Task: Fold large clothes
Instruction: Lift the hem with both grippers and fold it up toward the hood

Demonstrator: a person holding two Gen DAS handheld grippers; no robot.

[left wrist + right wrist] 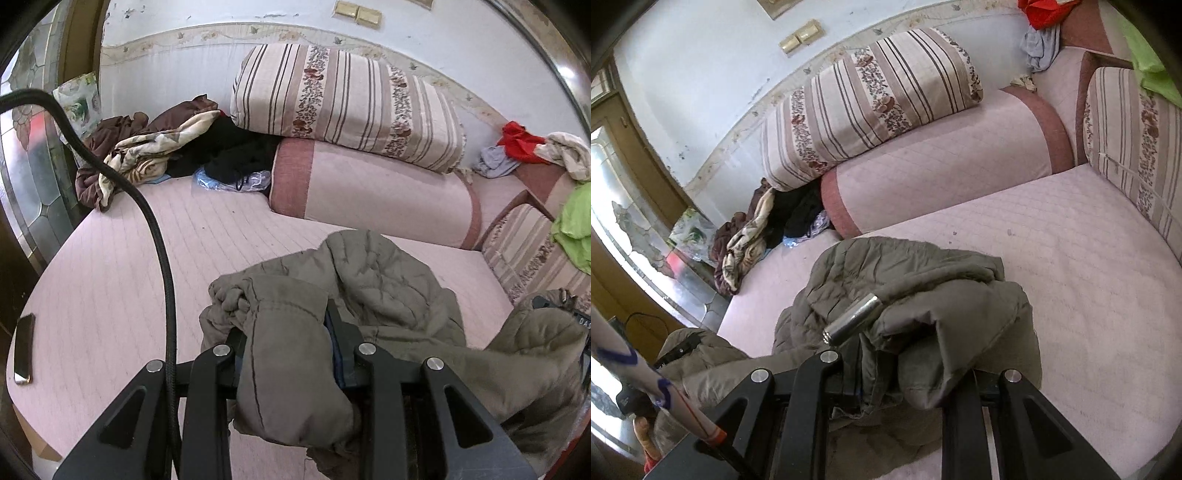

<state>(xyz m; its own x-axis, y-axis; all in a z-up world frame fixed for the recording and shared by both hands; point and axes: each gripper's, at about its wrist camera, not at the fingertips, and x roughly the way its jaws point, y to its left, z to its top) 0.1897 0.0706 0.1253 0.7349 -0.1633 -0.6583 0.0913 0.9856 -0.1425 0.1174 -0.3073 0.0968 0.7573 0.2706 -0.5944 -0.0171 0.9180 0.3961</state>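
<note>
Fingers of my left gripper (291,350) are clenched on a thick fold of the olive quilted jacket (373,291); the cloth bulges up between them and drapes down over the gripper's front. On my right gripper (905,373) the fingers likewise pinch a bunched edge of the same jacket (905,280), with padded cloth spilling over the right finger so that I see only the left one plainly. A shiny metal cylinder (853,325) sticks out of the jacket folds just ahead of that grip. The jacket lies crumpled on the pink quilted bed (110,295), its far part resting on the mattress while the near part is lifted in both grips. A black cable (159,251) arcs across the left view. Near the bed's left edge lies a phone (24,349). Against the wall sit a striped cushion (343,103) on a pink bolster (373,192), with a pile of dark clothes (147,147) beside them.
</note>
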